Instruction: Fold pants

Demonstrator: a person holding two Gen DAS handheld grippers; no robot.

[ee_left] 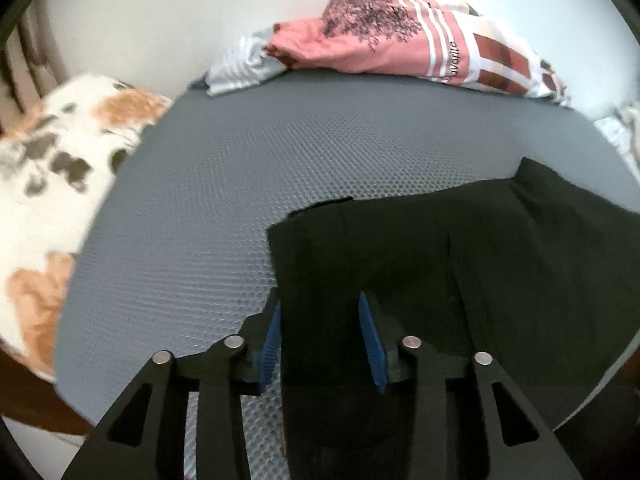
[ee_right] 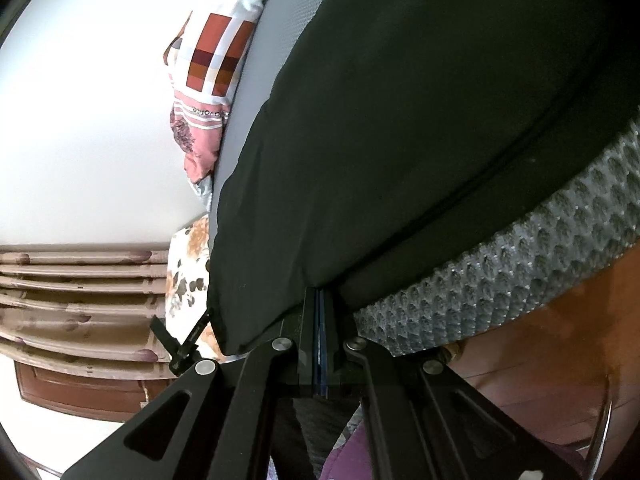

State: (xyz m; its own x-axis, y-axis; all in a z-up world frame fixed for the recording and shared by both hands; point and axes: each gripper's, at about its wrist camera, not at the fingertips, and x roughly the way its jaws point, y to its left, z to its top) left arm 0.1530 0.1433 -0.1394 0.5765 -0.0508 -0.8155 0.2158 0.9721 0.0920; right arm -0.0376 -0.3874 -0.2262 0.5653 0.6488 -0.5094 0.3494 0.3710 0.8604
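Dark green-black pants (ee_left: pixel 420 240) lie on a grey honeycomb mat (ee_left: pixel 240 180), at the near right of the left wrist view. My left gripper (ee_left: pixel 320 328) is open, its blue pads (ee_left: pixel 370 336) standing either side of the pants' near edge, just above the fabric. In the right wrist view the pants (ee_right: pixel 400 120) fill most of the frame, draped over the mat's edge (ee_right: pixel 520 280). My right gripper (ee_right: pixel 322 320) is shut on the pants' lower edge, pads pressed together with cloth between them.
A pile of pink, white and checked clothes (ee_left: pixel 400 36) lies at the mat's far edge. A floral white-orange cloth (ee_left: pixel 52 168) sits left of the mat. A brown wooden surface (ee_right: pixel 540 340) shows below the mat edge. White wall behind.
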